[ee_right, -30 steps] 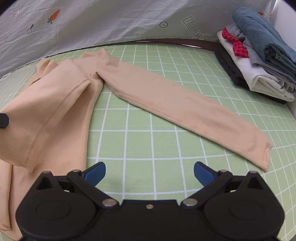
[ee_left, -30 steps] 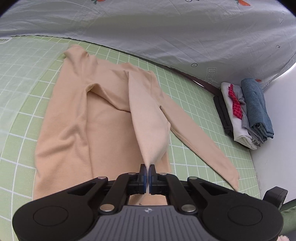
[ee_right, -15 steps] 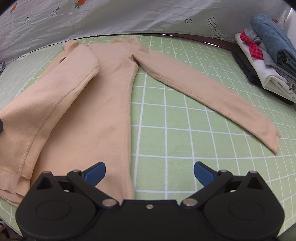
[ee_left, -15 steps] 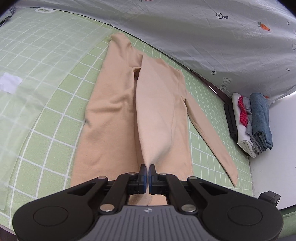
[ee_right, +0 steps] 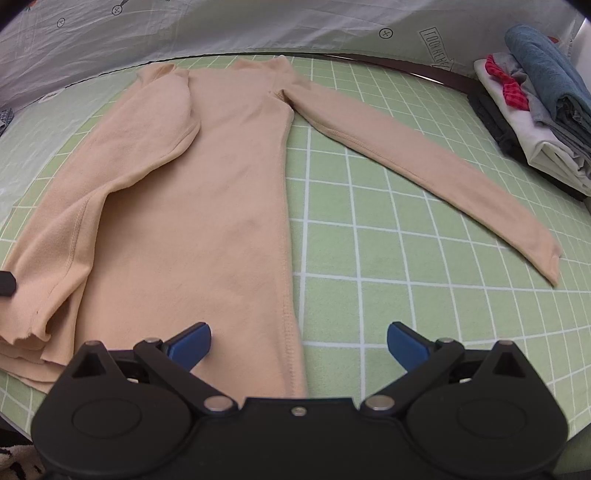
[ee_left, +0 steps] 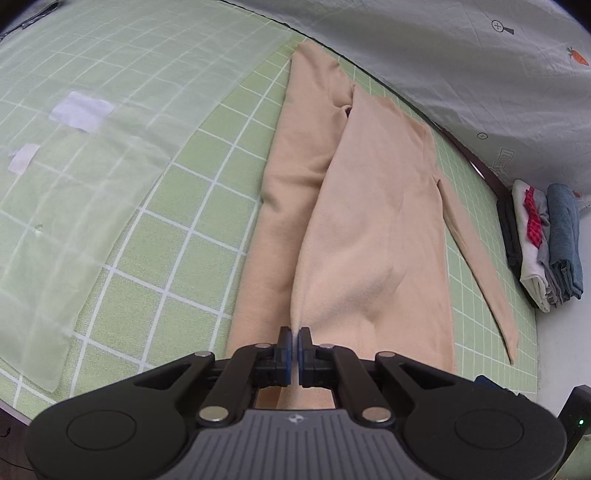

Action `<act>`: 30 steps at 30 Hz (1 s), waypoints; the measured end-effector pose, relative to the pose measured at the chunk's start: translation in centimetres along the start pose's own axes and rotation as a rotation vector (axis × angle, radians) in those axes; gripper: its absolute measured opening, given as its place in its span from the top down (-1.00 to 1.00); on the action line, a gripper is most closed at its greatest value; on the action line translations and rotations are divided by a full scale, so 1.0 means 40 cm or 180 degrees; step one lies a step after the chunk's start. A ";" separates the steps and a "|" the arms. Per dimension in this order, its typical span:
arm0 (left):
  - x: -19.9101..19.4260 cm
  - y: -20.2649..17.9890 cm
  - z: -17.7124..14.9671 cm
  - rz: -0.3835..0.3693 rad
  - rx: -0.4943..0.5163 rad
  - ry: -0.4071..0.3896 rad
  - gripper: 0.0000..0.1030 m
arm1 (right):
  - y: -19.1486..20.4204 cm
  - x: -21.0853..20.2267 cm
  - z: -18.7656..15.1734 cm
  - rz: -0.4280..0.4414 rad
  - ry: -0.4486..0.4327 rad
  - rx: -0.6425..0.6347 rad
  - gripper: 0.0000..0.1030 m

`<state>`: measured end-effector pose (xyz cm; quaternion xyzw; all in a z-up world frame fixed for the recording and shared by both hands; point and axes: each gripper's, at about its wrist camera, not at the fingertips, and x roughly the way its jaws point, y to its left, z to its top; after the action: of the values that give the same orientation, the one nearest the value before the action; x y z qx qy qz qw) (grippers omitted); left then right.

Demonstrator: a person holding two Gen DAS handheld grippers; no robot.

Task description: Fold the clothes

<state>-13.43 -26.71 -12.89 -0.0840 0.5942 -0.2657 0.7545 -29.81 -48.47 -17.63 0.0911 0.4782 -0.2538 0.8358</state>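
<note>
A beige long-sleeved top (ee_left: 354, 229) (ee_right: 207, 206) lies lengthwise on the green checked mat (ee_left: 177, 236). Its left side is folded over the body. My left gripper (ee_left: 294, 338) is shut on the hem corner of that folded flap, holding it slightly lifted near the mat's front edge. The other sleeve (ee_right: 424, 162) stretches out flat to the right. My right gripper (ee_right: 299, 339) stands open above the top's right hem edge, nothing between its blue pads (ee_right: 192, 343).
A stack of folded clothes (ee_right: 535, 107) (ee_left: 543, 243) sits at the right end of the mat. A grey printed sheet (ee_right: 221, 26) rises behind. A translucent plastic sheet (ee_left: 55, 177) with white scraps lies at the left.
The left gripper has carried the flap toward the front edge, laying it flatter over the body. The right gripper has shifted left, from over bare mat to over the hem.
</note>
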 end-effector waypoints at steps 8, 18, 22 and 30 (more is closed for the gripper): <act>0.010 -0.004 0.004 0.0078 0.0271 0.0050 0.67 | 0.008 0.002 0.006 -0.0012 0.0007 0.0050 -1.00; -0.034 -0.066 0.040 0.0355 0.0701 -0.0207 -0.30 | -0.005 0.023 0.037 0.0081 -0.0010 0.0192 -1.00; -0.019 -0.091 0.054 0.0481 0.0788 -0.0220 -0.39 | -0.032 0.033 0.052 0.0076 -0.0039 0.0294 -1.00; 0.058 -0.153 0.120 0.0619 0.0866 -0.0136 -0.51 | -0.140 0.072 0.073 -0.0033 0.0007 0.0738 -1.00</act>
<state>-10.40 -33.94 -10.83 0.0712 0.5419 -0.2676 0.7935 -29.29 -55.38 -18.01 0.1850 0.4470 -0.3117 0.8178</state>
